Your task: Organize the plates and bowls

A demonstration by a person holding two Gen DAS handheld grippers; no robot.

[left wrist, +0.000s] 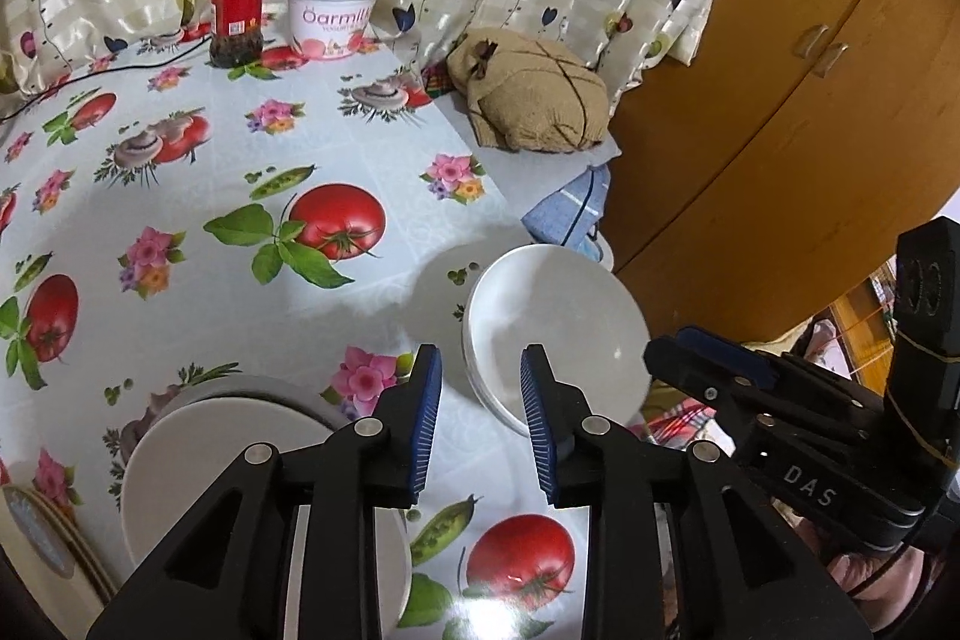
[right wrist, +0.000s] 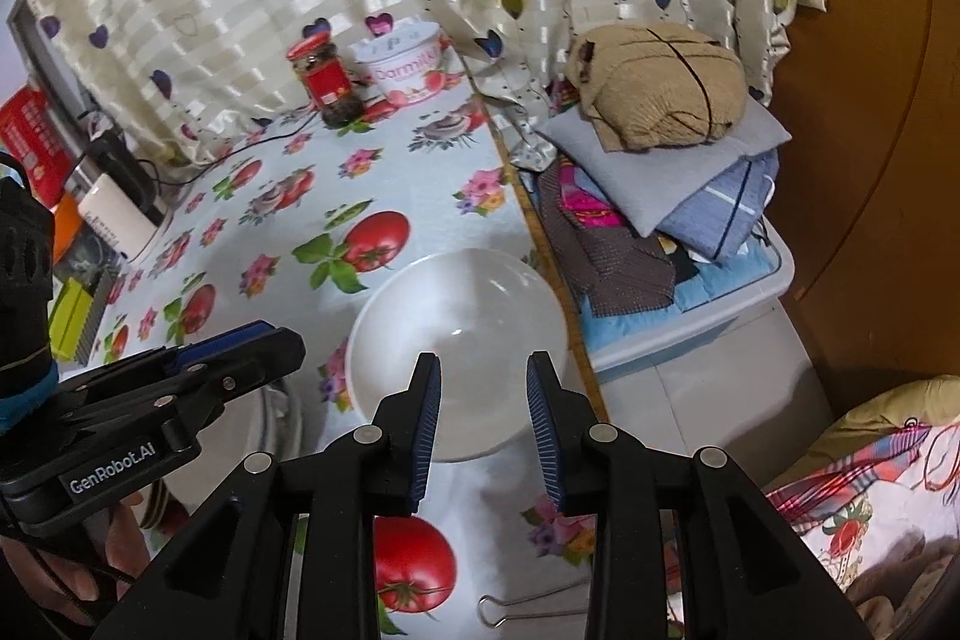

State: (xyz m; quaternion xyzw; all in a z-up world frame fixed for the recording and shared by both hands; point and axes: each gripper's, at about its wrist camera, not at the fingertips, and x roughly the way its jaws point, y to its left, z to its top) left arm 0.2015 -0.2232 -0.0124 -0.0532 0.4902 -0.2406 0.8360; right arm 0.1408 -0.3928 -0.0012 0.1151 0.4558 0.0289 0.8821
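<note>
A white bowl (left wrist: 558, 328) (right wrist: 456, 340) stands near the table's right edge, with more white rims nested under it. My left gripper (left wrist: 480, 406) (right wrist: 210, 358) hovers open just left of that bowl, with only tablecloth between its fingers. A white plate (left wrist: 240, 460) (right wrist: 288, 418) lies under its left side. Patterned plates (left wrist: 42, 532) peek in at the bottom left. My right gripper (right wrist: 485, 406) (left wrist: 720, 370) is open above the bowl's near rim. The bowl's inside shows between its pads, which do not press on it.
A red-lidded jar (left wrist: 237, 7) and a yogurt tub (left wrist: 333, 13) stand at the back by the curtain, with a black cable (left wrist: 90, 76) beside them. Folded clothes (right wrist: 660, 112) are piled on a bin right of the table. A binder clip (right wrist: 504, 610) lies near the front.
</note>
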